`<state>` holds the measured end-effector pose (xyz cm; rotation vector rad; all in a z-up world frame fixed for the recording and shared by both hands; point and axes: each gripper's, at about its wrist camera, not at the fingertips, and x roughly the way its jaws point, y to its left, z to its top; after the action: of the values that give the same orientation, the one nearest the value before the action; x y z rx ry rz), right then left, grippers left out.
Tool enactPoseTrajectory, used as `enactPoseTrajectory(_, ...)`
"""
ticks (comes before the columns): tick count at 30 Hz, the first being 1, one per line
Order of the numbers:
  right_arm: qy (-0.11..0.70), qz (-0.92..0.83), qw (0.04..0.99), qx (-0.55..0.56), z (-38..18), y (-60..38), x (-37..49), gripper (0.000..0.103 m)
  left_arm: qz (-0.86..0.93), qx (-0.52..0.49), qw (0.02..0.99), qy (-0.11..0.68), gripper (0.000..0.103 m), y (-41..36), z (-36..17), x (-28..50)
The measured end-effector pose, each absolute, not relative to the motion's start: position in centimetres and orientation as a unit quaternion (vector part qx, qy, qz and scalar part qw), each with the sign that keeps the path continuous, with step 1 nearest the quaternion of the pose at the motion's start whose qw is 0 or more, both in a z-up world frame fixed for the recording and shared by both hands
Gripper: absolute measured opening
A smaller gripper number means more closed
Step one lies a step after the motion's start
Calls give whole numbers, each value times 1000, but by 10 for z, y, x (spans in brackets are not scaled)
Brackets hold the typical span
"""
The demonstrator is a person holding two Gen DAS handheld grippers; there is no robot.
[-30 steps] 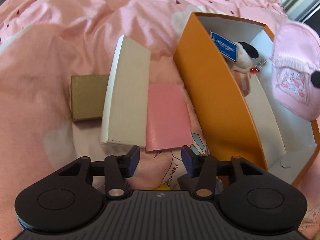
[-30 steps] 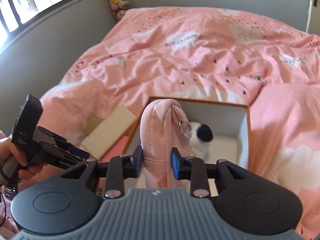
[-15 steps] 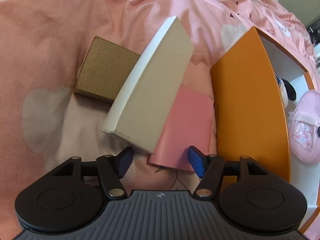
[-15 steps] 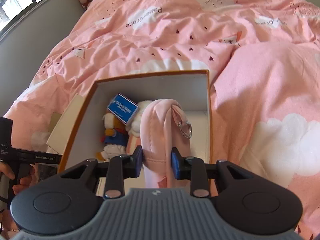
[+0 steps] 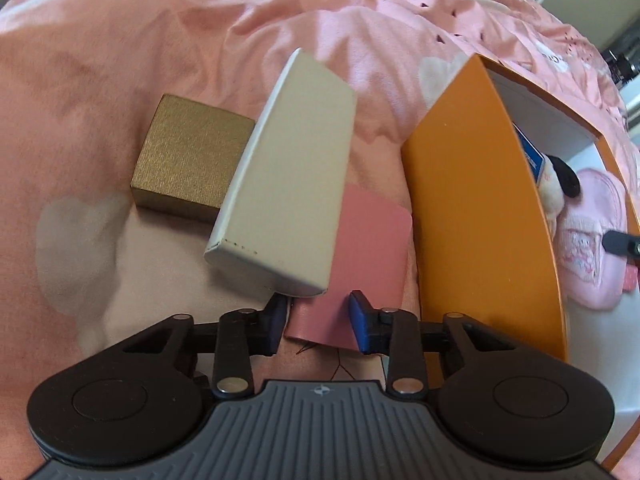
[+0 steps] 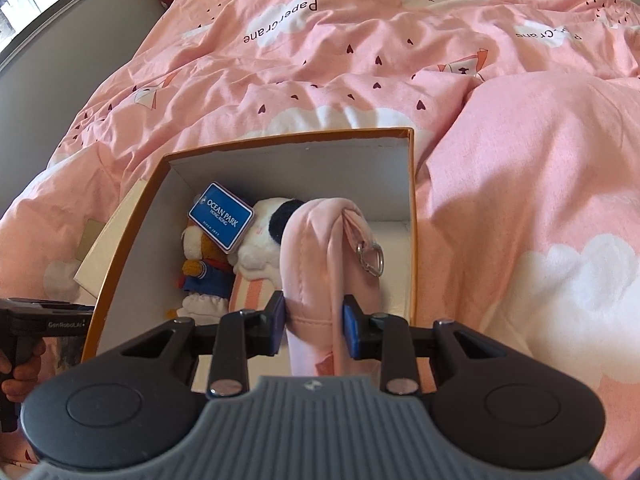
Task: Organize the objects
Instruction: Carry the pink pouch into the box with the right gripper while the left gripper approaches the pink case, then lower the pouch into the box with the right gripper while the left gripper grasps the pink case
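Pink pouch [image 6: 320, 264] is clamped in right gripper [image 6: 314, 326] jaws above orange box [image 6: 412, 184] | step: stowing; release judged next, beside plush toys [image 6: 256, 240] | left gripper [image 5: 318, 322] jaws closing around pink card [image 5: 360, 252] on bed [image 6: 500, 140]; contact unclear

Two close, downward wrist views, both sharing the orange box [image 5: 480, 216] on bedding [image 6: 400, 60]

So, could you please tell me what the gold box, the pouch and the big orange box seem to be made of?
Gold box: probably card wrapped in textured metallic paper; fine grain and dull sheen. Pouch: soft pink fabric; stitched seams, dented where it is gripped, metal ring. Orange box: smooth matte cardboard, white inside; thin, stiff walls.
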<state>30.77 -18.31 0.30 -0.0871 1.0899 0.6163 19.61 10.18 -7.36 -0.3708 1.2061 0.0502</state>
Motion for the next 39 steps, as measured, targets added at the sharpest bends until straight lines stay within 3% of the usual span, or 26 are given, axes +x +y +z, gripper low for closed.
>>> enactPoseTrajectory(4, 507, 289, 811, -36, 5, -188, 311, 31, 16, -164, 816, 554, 24, 96, -70, 185)
enactPoseTrajectory(5, 507, 289, 811, -32, 5, -189, 313, 31, 8, -170, 819, 548, 16, 96, -68, 183)
enactPoseTrajectory(10, 513, 294, 806, -8, 4, -191, 323, 32, 2, -186, 828, 528, 14, 83, -64, 179)
enactPoseTrajectory(16, 506, 299, 808, -41, 3, -179, 322, 32, 31, -248, 808, 533, 32, 95, -77, 180)
enactPoseTrajectory(18, 506, 302, 807, -46, 2, -178, 322, 33, 39, -247, 804, 540, 33, 95, -83, 186)
enactPoseTrajectory(23, 503, 296, 810, -62, 0, -175, 327, 33, 39, -236, 801, 549, 54, 85, -93, 198)
enactPoseTrajectory(27, 492, 288, 817, -87, -1, -168, 333, 33, 47, -239, 800, 548, 62, 82, -99, 205)
enactPoseTrajectory(30, 484, 278, 823, -109, -4, -160, 337, 33, 52, -242, 803, 542, 58, 82, -98, 204)
enactPoseTrajectory(35, 473, 266, 828, -138, -5, -152, 339, 36, 52, -245, 811, 528, 34, 85, -86, 196)
enactPoseTrajectory(39, 446, 258, 828, -220, -3, -141, 327, 39, 40, -245, 820, 516, 25, 83, -71, 191)
